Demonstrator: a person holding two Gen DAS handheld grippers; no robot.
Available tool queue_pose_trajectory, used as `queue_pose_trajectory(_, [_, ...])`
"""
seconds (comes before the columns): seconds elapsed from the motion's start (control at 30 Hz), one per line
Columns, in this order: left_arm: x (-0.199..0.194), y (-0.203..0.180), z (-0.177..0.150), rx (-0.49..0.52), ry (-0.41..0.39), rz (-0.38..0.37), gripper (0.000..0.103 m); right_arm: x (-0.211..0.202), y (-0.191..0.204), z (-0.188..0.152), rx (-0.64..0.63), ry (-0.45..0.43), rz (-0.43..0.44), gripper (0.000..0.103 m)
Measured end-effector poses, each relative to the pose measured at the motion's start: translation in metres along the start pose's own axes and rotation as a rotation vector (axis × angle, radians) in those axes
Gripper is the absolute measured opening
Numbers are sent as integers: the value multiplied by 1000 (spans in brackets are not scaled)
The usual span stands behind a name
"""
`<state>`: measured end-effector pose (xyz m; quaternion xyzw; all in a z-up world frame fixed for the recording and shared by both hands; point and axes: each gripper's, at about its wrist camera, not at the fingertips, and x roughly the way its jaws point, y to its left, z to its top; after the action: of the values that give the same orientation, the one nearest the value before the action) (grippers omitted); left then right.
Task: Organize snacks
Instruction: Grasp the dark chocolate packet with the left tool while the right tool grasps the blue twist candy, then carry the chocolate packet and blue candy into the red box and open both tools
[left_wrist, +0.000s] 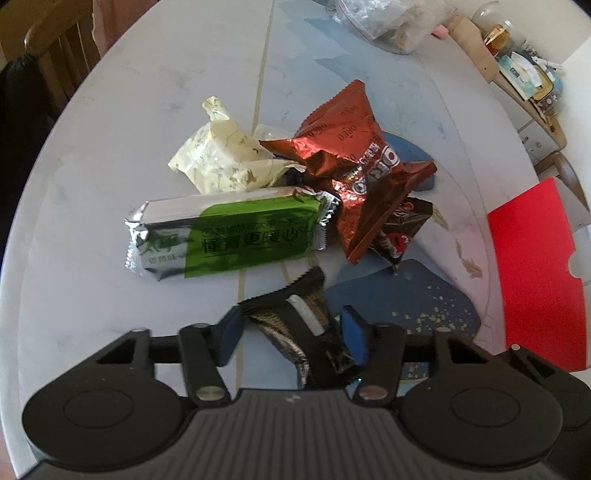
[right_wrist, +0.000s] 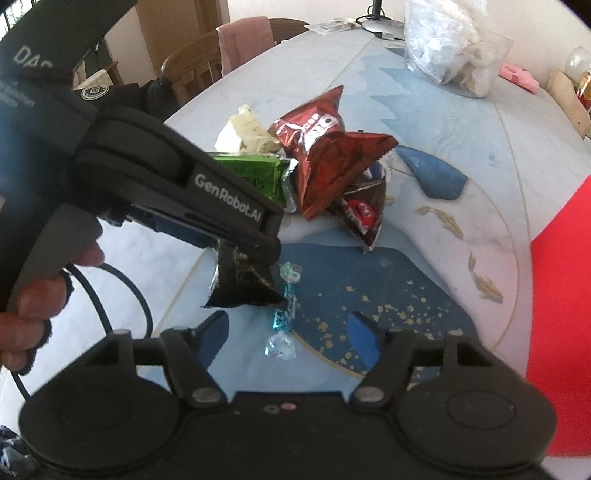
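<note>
My left gripper (left_wrist: 291, 332) is shut on a black snack packet (left_wrist: 295, 321), held above the table; the packet also shows in the right wrist view (right_wrist: 240, 284) under the left gripper (right_wrist: 255, 240). A pile of snacks lies ahead: a green and silver biscuit pack (left_wrist: 229, 232), a cream wrapper (left_wrist: 218, 158), a red-brown Oreo bag (left_wrist: 354, 166) and a dark brown packet (left_wrist: 402, 229). My right gripper (right_wrist: 288, 332) is open and empty, hovering over a small blue-wrapped candy (right_wrist: 284, 314) on the table.
A red box (left_wrist: 539, 273) lies at the right edge and also shows in the right wrist view (right_wrist: 561, 314). A clear plastic bag (right_wrist: 454, 48) stands at the far side. Wooden chairs (right_wrist: 195, 70) stand at the far left. A cluttered shelf (left_wrist: 524, 74) is at the back right.
</note>
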<state>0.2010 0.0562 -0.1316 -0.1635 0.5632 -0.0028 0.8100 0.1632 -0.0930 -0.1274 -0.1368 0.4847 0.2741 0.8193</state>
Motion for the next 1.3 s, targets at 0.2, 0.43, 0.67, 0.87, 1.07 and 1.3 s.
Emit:
queue_pose_trajectory(0.2, [-5,9,-4,8,-21,9,47,10,3,0,0,4,12,56])
queue_pose_trajectory(0.43, [-19,38,-5,-40,-50,13,45,18,6,3,3,9,2,42])
queue_pose_trajectory(0.67, [-26,51,-7,-51,-69,3,44,21,8,9,6,3,-49,18])
queue_pose_trajectory(0.87, [-27,53,-9,-56,-74,-3,44,21,8,7,6,4,-76,12])
queue_pose_trajectory(1.07, [-30,52,-12,-46,-83,-9,43,9,4,5,44,-11,-77,12])
queue_pose_trajectory(1.3, [-44,39,-18,-28,-101,-34,43,-26,-6,4,96,-66,-80,12])
